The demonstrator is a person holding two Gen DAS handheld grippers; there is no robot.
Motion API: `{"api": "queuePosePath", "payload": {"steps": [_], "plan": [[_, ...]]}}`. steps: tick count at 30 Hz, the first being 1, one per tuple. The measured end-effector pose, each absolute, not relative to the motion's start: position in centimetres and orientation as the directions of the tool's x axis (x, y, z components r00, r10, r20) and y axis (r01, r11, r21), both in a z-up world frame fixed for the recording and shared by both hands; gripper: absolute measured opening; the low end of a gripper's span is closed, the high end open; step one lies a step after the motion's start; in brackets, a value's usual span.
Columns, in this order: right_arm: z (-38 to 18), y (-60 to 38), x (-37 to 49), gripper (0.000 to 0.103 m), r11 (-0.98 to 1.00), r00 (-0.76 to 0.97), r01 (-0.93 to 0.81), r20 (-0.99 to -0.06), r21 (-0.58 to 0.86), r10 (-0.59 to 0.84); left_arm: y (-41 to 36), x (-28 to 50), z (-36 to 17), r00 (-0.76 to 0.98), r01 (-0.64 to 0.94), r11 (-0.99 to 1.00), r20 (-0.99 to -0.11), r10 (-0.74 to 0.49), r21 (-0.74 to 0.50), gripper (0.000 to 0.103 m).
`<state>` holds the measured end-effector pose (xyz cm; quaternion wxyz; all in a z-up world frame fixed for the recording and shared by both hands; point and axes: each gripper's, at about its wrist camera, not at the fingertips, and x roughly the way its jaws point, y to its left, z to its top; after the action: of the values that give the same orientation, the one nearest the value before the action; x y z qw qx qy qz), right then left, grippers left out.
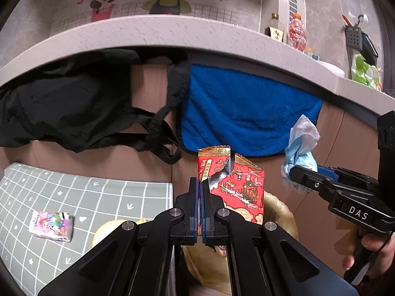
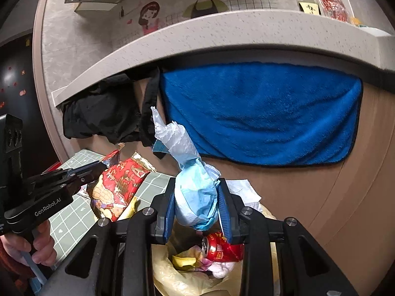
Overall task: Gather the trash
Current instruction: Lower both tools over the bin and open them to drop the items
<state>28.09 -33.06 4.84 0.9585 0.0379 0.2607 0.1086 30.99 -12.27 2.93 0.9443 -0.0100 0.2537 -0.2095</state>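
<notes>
My left gripper (image 1: 200, 185) is shut on a red and gold snack wrapper (image 1: 237, 187), held upright above the yellowish trash bag (image 1: 279, 212). It shows in the right wrist view (image 2: 103, 166) with the wrapper (image 2: 118, 185). My right gripper (image 2: 196, 199) is shut on a wad of blue and white tissue (image 2: 195, 190), right over the open trash bag (image 2: 172, 273). The bag holds a red can (image 2: 222, 246), a yellow wrapper and white paper. The right gripper (image 1: 293, 172) with the tissue (image 1: 300, 145) also shows in the left wrist view.
A small colourful carton (image 1: 51, 225) lies on the grey-green grid mat (image 1: 98, 197) at left. A blue towel (image 1: 246, 113) and black cloth (image 1: 61, 106) hang from the stone countertop's edge (image 1: 172, 32). Bottles (image 1: 296, 32) stand on the counter.
</notes>
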Motion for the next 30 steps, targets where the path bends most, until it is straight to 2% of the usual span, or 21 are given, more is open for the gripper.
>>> {"api": "queuePosePath", "payload": {"steps": [11, 13, 15, 16, 17, 20, 22, 28, 30], "plan": [[2.7, -34.5, 29.7, 0.031, 0.977, 0.819, -0.144, -0.536, 0.155, 0.206, -13.3, 33.8, 0.6, 0.703, 0.420, 0.887, -0.550, -0.451, -0.191, 0.001], [2.3, -34.8, 29.9, 0.032, 0.977, 0.816, -0.132, -0.541, 0.168, 0.203, -13.3, 34.7, 0.1, 0.663, 0.443, 0.868, -0.570, -0.485, -0.223, 0.005], [1.9, -34.9, 30.3, 0.036, 0.978, 0.810, -0.112, -0.554, 0.176, 0.193, -13.1, 35.5, -0.5, 0.618, 0.458, 0.854, -0.601, -0.507, -0.249, 0.020], [1.6, -35.1, 30.5, 0.037, 0.977, 0.802, -0.101, -0.565, 0.190, 0.193, -12.8, 35.8, -0.6, 0.604, 0.456, 0.849, -0.608, -0.515, -0.266, 0.035], [1.5, -35.2, 30.7, 0.037, 0.974, 0.798, -0.097, -0.569, 0.204, 0.198, -12.4, 36.0, -0.8, 0.600, 0.451, 0.847, -0.608, -0.520, -0.281, 0.041], [1.1, -35.3, 30.8, 0.037, 0.971, 0.789, -0.087, -0.579, 0.225, 0.205, -10.3, 36.3, -0.7, 0.616, 0.405, 0.861, -0.604, -0.506, -0.308, 0.041], [1.2, -34.9, 30.7, 0.037, 0.974, 0.791, -0.081, -0.581, 0.213, 0.193, -9.3, 36.5, -0.6, 0.626, 0.382, 0.867, -0.601, -0.497, -0.319, 0.046], [2.2, -34.0, 30.3, 0.037, 0.986, 0.822, -0.040, -0.555, 0.164, 0.126, -10.2, 38.2, -2.3, 0.503, 0.409, 0.786, -0.603, -0.619, -0.465, 0.047], [2.7, -34.2, 30.4, 0.037, 0.991, 0.833, 0.004, -0.548, 0.134, 0.071, -11.6, 38.9, -3.5, 0.478, 0.424, 0.793, -0.637, -0.606, -0.437, 0.047]]}}
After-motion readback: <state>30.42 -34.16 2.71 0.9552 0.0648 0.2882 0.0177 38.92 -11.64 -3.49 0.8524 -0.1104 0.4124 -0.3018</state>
